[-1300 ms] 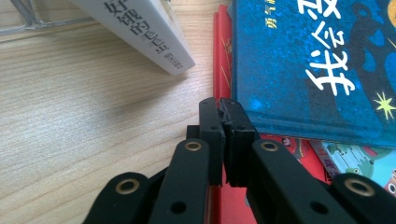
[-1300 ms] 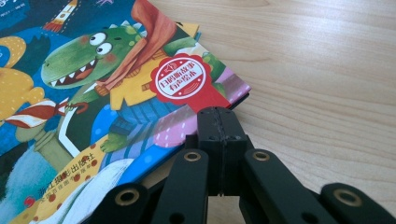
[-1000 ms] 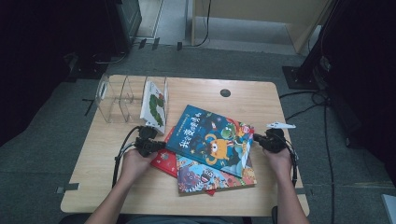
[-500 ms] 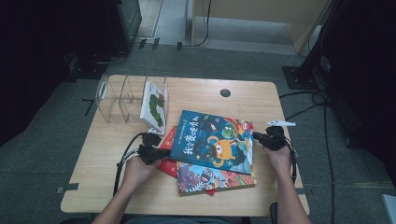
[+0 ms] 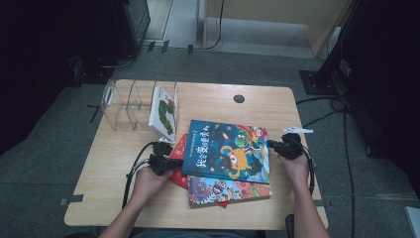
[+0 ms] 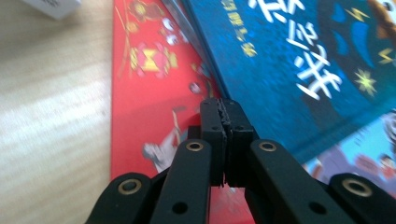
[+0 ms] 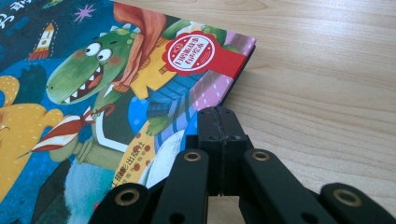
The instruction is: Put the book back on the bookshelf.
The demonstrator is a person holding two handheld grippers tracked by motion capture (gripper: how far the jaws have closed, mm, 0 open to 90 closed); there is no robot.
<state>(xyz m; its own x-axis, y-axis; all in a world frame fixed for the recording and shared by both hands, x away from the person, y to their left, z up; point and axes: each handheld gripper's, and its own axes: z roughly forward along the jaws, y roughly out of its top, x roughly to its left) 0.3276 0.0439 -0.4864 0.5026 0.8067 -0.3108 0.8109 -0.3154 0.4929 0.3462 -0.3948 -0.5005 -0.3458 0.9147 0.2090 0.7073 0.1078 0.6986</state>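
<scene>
A blue picture book (image 5: 228,151) lies on top of a loose pile in the middle of the wooden table (image 5: 213,99). Under it a red book (image 5: 179,148) sticks out to the left and a colourful one (image 5: 228,191) at the near side. My left gripper (image 5: 171,161) is shut with nothing between its jaws; in the left gripper view its tips (image 6: 225,105) rest over the red book (image 6: 144,93), right beside the blue book's (image 6: 289,70) left edge. My right gripper (image 5: 272,145) is also shut and empty, its tips (image 7: 218,112) at the blue book's (image 7: 93,93) right edge near the far corner.
A clear plastic book rack (image 5: 124,104) stands at the back left, with a white caterpillar book (image 5: 164,111) upright in its right slot. A round cable hole (image 5: 239,98) sits in the tabletop behind the pile. Cables trail from both grippers toward the near edge.
The blue book has turned to lie squarer on the pile and has slid a little toward the near side. The left hand has shifted slightly nearer; the right hand has stayed put.
</scene>
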